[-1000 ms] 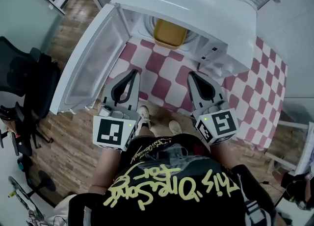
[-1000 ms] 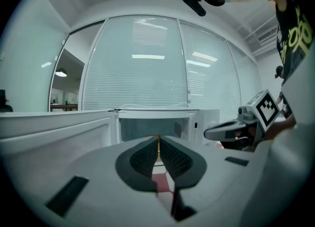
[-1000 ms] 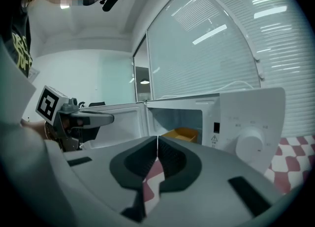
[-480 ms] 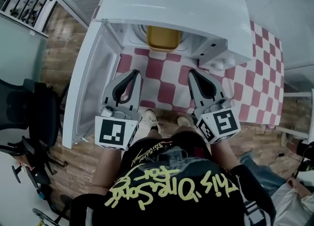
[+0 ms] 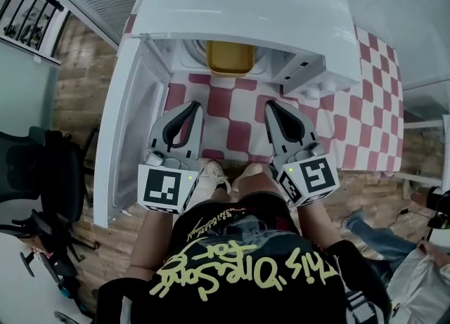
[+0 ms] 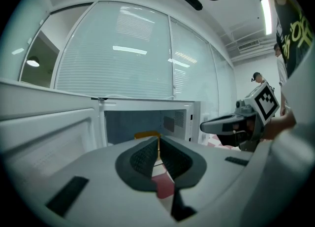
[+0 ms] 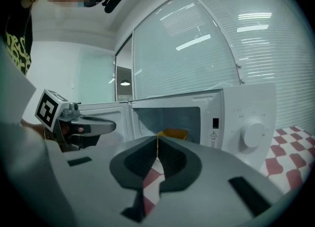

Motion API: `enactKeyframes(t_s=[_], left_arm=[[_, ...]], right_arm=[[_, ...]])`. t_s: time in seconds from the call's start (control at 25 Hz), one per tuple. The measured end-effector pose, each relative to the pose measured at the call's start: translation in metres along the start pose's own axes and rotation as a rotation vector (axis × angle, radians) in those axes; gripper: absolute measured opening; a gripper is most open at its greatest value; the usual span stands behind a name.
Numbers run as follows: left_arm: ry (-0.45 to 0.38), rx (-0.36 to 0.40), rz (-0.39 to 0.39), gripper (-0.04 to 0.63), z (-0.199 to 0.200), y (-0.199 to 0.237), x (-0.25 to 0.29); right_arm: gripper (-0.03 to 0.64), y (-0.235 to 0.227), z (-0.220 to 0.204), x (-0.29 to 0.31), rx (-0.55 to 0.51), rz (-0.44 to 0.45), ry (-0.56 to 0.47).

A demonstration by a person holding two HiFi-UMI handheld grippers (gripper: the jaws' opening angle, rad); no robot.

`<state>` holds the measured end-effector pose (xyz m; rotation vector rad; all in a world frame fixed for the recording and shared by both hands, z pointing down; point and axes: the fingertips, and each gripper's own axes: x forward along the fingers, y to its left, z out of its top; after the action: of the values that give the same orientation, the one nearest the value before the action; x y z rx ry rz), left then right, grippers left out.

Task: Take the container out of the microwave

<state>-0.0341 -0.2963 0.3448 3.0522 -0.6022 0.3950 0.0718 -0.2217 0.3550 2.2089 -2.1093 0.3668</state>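
A yellow container [image 5: 230,59] [image 6: 147,135] [image 7: 173,133] sits inside the white microwave [image 5: 246,6] [image 7: 246,117], just behind the opening. The microwave's door [image 5: 130,126] [image 6: 44,137] stands swung wide to the left. My left gripper [image 5: 191,107] [image 6: 158,145] is shut and empty, level, in front of the opening and short of it. My right gripper [image 5: 271,107] [image 7: 157,147] is beside it, also shut and empty. Both point at the container from over the table's front, and neither touches it.
The microwave stands on a red-and-white checkered tablecloth [image 5: 232,115]. Its control panel with a round dial [image 7: 252,133] is right of the opening. A black office chair [image 5: 42,175] stands on the wooden floor at the left. White blinds [image 6: 133,53] hang behind.
The head view has swung, so the microwave now sits squarer and more central. Both grippers stay shut, side by side before the opening. The container has not moved.
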Motion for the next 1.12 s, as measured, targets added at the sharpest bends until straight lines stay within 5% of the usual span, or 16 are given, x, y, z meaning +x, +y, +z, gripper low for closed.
enactKeyframes(t_s=[0.68, 1.12], left_arm=[[0.025, -0.017, -0.035, 0.017, -0.021, -0.001, 0.033], [0.06, -0.046, -0.052, 0.161, -0.039, 0.01, 0.056]], right_arm=[[0.014, 0.003, -0.014, 0.036, -0.03, 0.07, 0.025], [0.175, -0.002, -0.041, 0.067, -0.039, 0.078, 0.097]])
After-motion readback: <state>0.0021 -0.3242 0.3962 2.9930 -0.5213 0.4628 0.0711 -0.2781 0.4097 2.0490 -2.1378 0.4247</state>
